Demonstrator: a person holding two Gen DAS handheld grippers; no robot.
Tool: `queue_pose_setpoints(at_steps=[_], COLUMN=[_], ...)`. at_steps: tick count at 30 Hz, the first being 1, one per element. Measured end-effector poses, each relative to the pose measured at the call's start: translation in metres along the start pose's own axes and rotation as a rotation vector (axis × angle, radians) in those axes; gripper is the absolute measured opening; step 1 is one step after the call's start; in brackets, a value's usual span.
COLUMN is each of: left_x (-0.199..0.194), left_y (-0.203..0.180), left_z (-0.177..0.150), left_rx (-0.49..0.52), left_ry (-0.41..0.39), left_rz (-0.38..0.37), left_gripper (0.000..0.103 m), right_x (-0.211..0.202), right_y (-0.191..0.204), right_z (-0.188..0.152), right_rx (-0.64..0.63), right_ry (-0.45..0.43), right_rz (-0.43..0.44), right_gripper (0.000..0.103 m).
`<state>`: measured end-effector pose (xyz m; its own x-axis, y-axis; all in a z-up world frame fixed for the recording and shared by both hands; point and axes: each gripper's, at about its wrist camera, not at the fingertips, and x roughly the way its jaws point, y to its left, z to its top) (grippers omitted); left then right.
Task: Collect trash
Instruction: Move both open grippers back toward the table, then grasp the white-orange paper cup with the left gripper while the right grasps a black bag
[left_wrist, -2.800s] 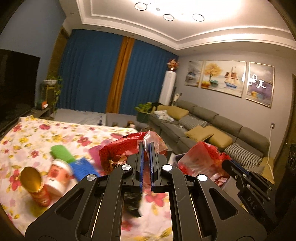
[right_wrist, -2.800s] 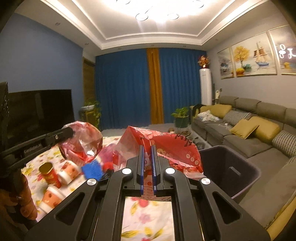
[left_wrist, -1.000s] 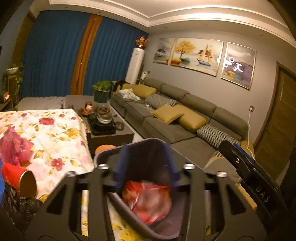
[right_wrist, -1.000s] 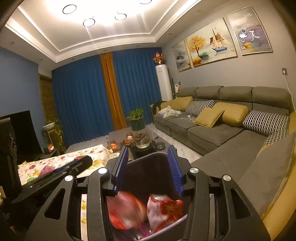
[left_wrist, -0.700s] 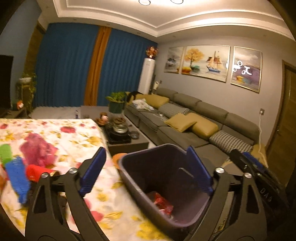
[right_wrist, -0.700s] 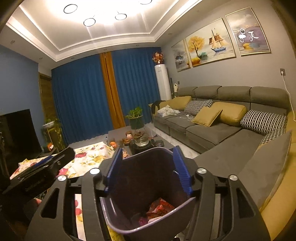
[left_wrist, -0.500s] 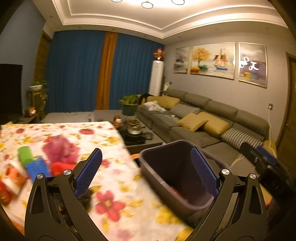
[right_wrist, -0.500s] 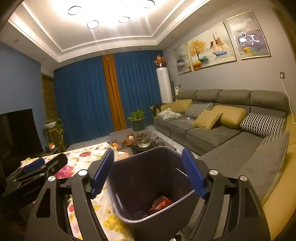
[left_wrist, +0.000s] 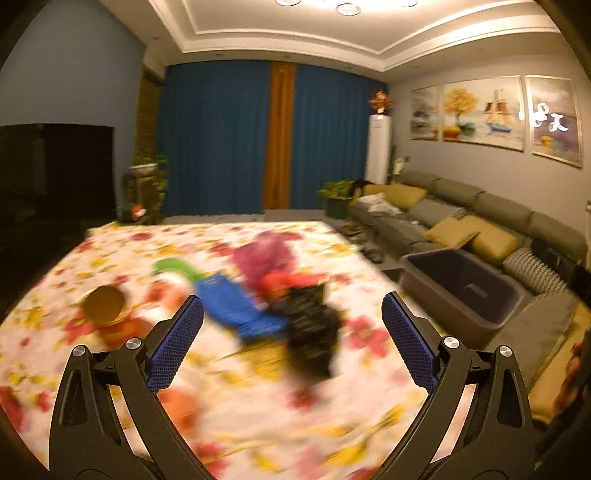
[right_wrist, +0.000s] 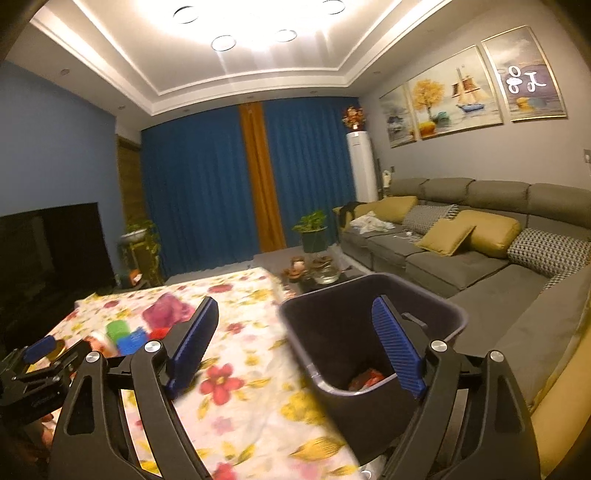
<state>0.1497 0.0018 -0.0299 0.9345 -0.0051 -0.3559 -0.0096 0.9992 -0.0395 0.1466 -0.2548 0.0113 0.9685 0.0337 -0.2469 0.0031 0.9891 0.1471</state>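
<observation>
Left gripper (left_wrist: 291, 332) back — over table (left_wrist: 110, 251)

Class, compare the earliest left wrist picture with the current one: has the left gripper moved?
Yes. The left gripper has opened and dropped the red bag; it swung to the bin and back toward the trash on the floral table.

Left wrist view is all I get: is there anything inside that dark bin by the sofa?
Observer: Yes. The right wrist view looks down into the bin, and red trash lies at its bottom.
Operator: Are the other tongs holding something?
Observer: No. The right tongs are open and empty, and they frame the bin's mouth.
Operator: What's behind the bin?
Observer: A glass pot stands just beyond its far rim.
</observation>
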Motion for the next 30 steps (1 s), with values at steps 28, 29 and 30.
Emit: queue_pose_setpoints(at_steps=[28, 29, 30], left_x=[0.025, 0.027, 0.03], left_y=[0.099, 0.101, 0.103], left_z=[-0.051, -0.052, -0.053], left_rx=[-0.116, -0.127, -0.138], left_ry=[0.305, 0.319, 0.331], left_rz=[0.047, 0.04, 0.03], left_gripper=[0.073, 0.07, 0.066], right_x=[0.033, 0.034, 0.037], right_y=[0.122, 0.123, 0.126], right_z=[-0.044, -0.045, -0.046], right_rx=[-0.13, -0.134, -0.141], right_ry=[0.127, 0.131, 0.139], right_rz=[0.151, 0.152, 0.153], right_gripper=[0.084, 0.084, 0.084])
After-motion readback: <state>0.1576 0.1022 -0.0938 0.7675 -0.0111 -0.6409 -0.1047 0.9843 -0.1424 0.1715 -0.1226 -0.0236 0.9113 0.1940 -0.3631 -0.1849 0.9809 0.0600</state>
